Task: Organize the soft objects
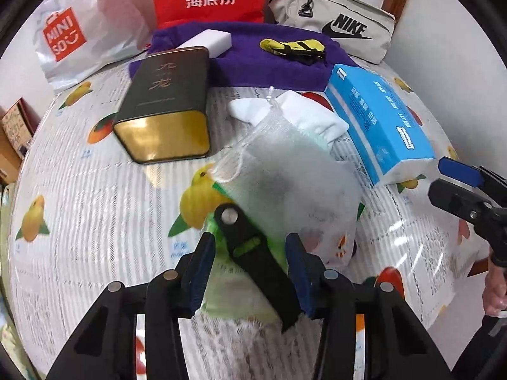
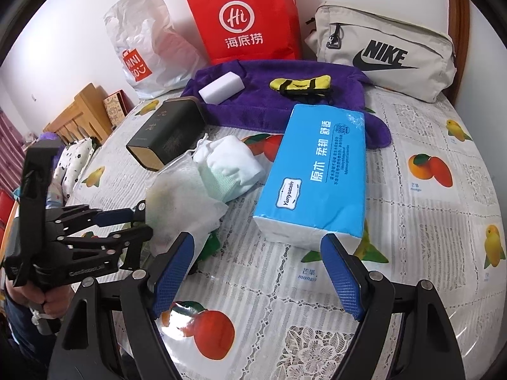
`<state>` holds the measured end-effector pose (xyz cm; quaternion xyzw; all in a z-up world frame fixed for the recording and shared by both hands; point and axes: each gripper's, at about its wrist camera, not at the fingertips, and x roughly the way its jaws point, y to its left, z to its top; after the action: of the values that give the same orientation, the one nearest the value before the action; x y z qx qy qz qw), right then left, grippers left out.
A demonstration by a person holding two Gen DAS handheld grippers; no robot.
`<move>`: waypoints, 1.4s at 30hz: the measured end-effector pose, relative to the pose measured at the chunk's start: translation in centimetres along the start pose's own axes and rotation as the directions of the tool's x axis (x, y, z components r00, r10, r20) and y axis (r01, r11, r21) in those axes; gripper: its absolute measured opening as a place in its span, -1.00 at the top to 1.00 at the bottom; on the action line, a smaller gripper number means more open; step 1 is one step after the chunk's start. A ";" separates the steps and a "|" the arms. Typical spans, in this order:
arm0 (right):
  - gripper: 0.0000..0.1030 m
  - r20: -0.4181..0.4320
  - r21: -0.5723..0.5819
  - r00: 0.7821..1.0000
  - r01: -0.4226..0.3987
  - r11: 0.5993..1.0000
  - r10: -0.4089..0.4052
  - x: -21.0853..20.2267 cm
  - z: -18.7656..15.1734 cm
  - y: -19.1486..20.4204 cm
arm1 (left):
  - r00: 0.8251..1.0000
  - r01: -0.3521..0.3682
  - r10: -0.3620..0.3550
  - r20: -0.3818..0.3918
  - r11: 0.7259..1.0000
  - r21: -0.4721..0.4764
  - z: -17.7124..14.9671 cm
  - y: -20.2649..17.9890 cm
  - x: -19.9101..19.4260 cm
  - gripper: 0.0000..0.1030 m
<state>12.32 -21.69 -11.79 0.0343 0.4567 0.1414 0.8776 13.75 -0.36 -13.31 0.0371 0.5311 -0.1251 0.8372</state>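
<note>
On the fruit-print table (image 2: 412,253), captioned "mango", a red "Hi" bag (image 2: 247,22), beige NIKE bag (image 2: 386,53) and MINISO bag (image 2: 142,50) line the far edge. Mid-table lies a blue Yunyuexin tissue pack (image 2: 317,174). Beside it, the left gripper (image 1: 250,253) clamps the mesh pouch (image 1: 285,171). The right gripper (image 2: 258,240) gapes empty.

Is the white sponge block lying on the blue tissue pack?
No, the white sponge block lies on the purple towel, behind the blue tissue pack.

Right gripper (image 2: 258,272) fingers spread empty before the blue tissue pack (image 2: 317,174) on the table (image 2: 427,253).
</note>
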 end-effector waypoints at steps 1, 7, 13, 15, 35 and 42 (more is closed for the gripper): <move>-0.58 -0.001 0.000 1.000 -0.001 1.000 0.001 0.0 -0.1 0.0 | 1.000 -0.009 0.009 0.000 1.000 -0.004 -0.2 0.1 -0.2 0.13; -0.58 -0.007 0.002 1.000 -0.009 1.000 0.009 0.3 -0.3 0.2 | 1.000 0.011 -0.011 -0.008 1.000 -0.021 -0.9 0.1 -0.8 0.23; -0.58 -0.011 -0.006 1.000 -0.009 1.000 0.009 0.4 -0.4 0.3 | 0.999 -0.006 0.006 -0.035 1.000 0.012 -1.0 -0.8 0.3 0.31; -0.58 -0.008 -0.002 1.000 -0.008 1.000 0.008 0.3 -0.5 0.2 | 0.999 -0.016 0.017 -0.037 0.999 0.028 -0.9 -1.0 0.4 0.31; -0.58 -0.018 -0.008 1.000 -0.013 1.000 0.013 0.6 -0.5 0.5 | 0.997 0.073 -0.073 -0.037 0.997 -0.012 -0.3 -0.5 0.9 0.79; -0.58 -0.010 -0.030 1.000 -0.020 0.999 0.020 0.3 -0.3 1.2 | 0.997 0.076 -0.076 -0.010 0.997 -0.033 -0.2 0.4 -0.1 0.88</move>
<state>12.01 -20.43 -11.98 0.0248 0.4585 0.1572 0.8743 13.63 0.03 -13.38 0.0039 0.5386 -0.1480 0.8294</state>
